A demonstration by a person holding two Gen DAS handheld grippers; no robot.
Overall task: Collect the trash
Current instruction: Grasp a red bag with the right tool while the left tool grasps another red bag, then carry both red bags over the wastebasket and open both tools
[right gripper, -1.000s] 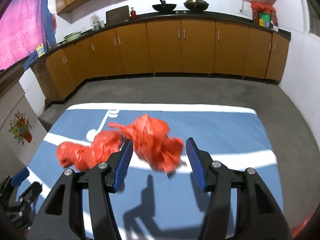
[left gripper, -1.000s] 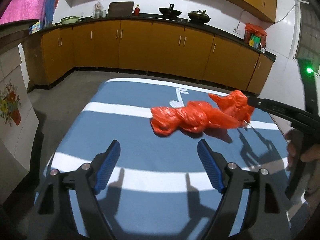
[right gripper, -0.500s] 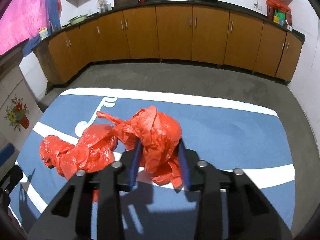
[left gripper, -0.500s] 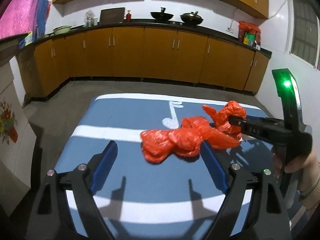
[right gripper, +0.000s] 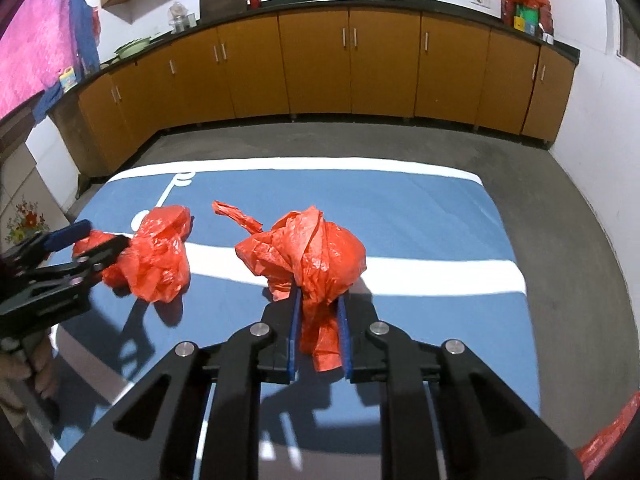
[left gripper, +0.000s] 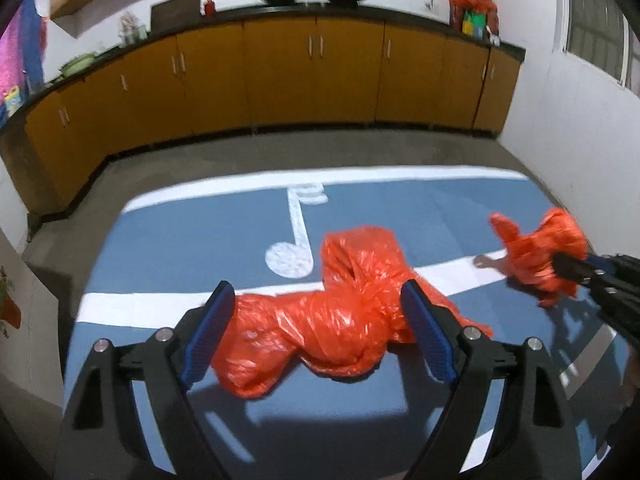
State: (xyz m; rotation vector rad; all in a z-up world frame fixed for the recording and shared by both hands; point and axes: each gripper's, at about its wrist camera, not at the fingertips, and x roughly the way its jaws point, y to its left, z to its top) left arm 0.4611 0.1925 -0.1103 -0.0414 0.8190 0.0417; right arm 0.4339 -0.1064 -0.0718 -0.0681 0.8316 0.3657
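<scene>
The right gripper [right gripper: 318,332] has its blue pads pinched tight on the lower tail of a crumpled red plastic bag [right gripper: 312,256]. The bulk of that bag balloons out just past the fingertips, with a twisted strip sticking out to the gripper's left. It looks lifted a little off the blue mat [right gripper: 420,216], though I cannot tell for sure whether its underside touches.

The left gripper [left gripper: 316,332] is spread wide, holding nothing. A second red plastic bag [left gripper: 340,312], long and knotted, lies on the mat right between its two blue pads [left gripper: 208,332]. The left pad sits just beside the bag's nearer end; the right pad is up against its crumpled middle, and part of the bag spills out beyond that pad to the right. Whether either pad actually presses the plastic, I cannot tell.

From the left gripper, the held bag is off to the far right, well apart from the lying one. A white music note [left gripper: 296,236] is printed on the mat just ahead of the left gripper's tips, and a white stripe [right gripper: 440,276] runs across under both bags. Orange cabinets [right gripper: 352,68] line the far wall.
</scene>
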